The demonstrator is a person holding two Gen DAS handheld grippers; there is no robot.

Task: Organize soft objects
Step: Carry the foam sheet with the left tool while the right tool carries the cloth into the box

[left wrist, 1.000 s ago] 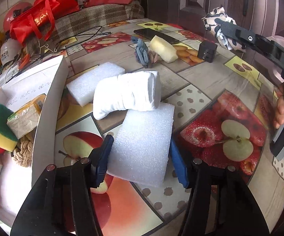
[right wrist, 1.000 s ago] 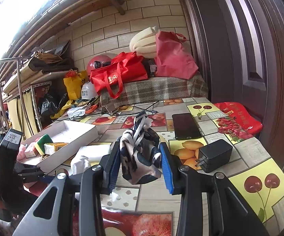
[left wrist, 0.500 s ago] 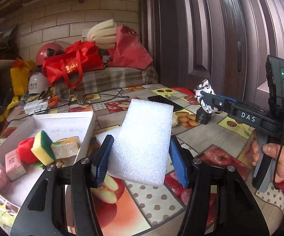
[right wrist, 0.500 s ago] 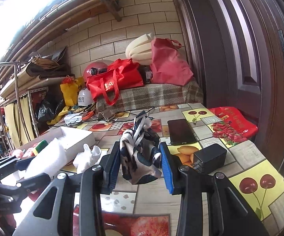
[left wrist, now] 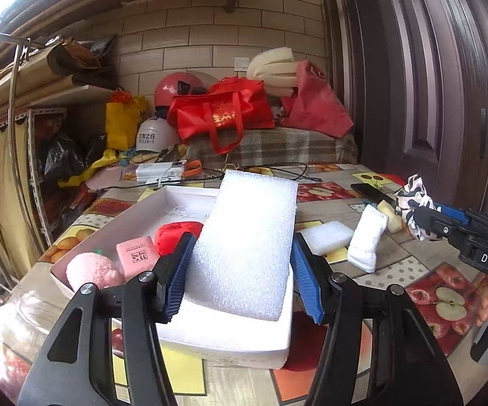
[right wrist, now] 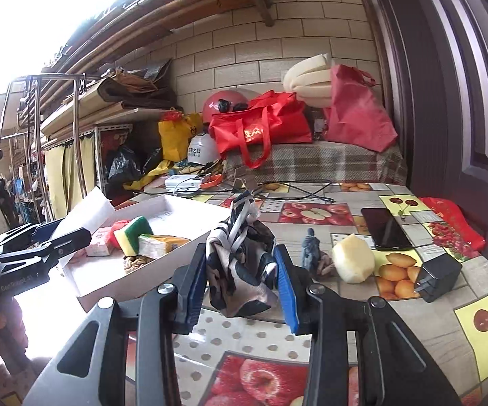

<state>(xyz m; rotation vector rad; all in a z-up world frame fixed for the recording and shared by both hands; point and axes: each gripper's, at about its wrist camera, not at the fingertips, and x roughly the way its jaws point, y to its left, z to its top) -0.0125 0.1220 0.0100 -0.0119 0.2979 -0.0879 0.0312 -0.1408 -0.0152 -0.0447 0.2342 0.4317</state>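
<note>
My left gripper (left wrist: 240, 275) is shut on a white foam pad (left wrist: 247, 240) and holds it above the near end of the white box (left wrist: 230, 345). The box holds a pink fluffy ball (left wrist: 91, 270), a pink packet (left wrist: 137, 257), a red soft thing (left wrist: 173, 235), and in the right wrist view a yellow-green sponge (right wrist: 134, 233) and a wrapped sponge (right wrist: 159, 243). My right gripper (right wrist: 242, 282) is shut on a black-and-white patterned cloth (right wrist: 240, 270), held above the table right of the box (right wrist: 162, 270). The left gripper (right wrist: 47, 237) shows there with the foam (right wrist: 86, 209).
On the fruit-print table lie another foam pad (left wrist: 327, 233), a rolled white cloth (left wrist: 367, 240), a blue-grey cloth (right wrist: 311, 250), a pale sponge (right wrist: 354, 258), a phone (right wrist: 384, 228) and a black charger (right wrist: 438, 277). Red bags (left wrist: 223, 115) and cables (right wrist: 294, 191) are at the back.
My left gripper lifted the foam pad off the table and carried it left over the white box. My right gripper kept its hold on the patterned cloth and barely moved.
</note>
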